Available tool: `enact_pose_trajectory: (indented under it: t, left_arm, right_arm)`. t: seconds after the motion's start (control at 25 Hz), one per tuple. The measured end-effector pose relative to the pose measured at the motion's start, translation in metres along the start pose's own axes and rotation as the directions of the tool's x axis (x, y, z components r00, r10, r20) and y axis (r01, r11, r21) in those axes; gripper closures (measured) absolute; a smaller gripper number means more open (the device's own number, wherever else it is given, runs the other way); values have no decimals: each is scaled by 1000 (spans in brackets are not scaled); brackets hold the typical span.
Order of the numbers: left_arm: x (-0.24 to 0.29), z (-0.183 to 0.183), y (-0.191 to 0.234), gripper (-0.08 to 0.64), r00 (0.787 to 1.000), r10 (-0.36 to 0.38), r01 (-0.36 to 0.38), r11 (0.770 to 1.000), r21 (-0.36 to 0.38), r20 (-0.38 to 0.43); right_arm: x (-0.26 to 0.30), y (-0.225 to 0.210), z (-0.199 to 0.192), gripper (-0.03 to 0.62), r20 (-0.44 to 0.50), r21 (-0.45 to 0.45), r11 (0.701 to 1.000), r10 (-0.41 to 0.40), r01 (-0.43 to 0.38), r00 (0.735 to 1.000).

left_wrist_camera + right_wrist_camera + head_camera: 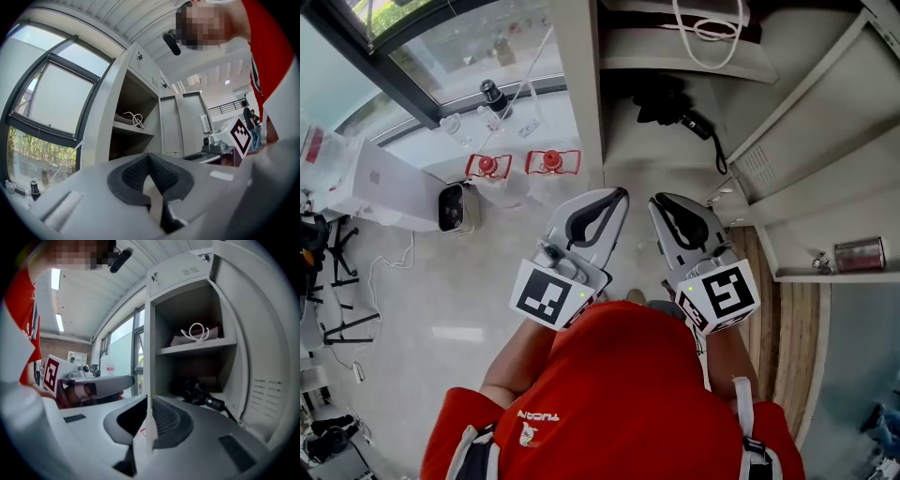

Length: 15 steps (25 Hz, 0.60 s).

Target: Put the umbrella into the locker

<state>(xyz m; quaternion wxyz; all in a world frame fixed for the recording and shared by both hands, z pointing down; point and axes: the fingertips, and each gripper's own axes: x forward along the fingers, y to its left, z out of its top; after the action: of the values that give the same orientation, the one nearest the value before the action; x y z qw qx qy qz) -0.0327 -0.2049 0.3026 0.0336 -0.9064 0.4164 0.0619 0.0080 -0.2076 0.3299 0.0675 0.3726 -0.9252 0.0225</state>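
The black folded umbrella (668, 99) lies in the lower compartment of the open grey locker (581, 103), its handle (701, 127) toward the door side. The right gripper view shows the umbrella (197, 390) on that compartment's floor. Both grippers hover side by side in front of the locker, close to the person's red shirt and well short of the umbrella. My left gripper (619, 194) is shut with nothing in it; its tips (149, 157) meet. My right gripper (659, 200) is also shut and empty, its jaws (149, 425) closed together.
The locker door (825, 141) stands open at the right, with a small metal object (858, 253) on a ledge beside it. A white cord loop (708, 26) lies on the upper shelf. Left on the floor are two red objects (487, 166), a white box (455, 206) and a window.
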Motion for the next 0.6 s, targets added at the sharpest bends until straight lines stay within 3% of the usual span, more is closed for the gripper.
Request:
enact_pose_trajectory:
  t: [0.24,0.6]
  left_arm:
    - [-5,-1,-4,555,1000,0,0,1000,-6,-6]
    - [-11,-7,-10,555,999,-12,12,1000,-12,-33]
  right_arm:
    - [-13,3,5,589,91,184,982,28,-45,995]
    - [-14,17,3,590,71,134,990,31,-40,997]
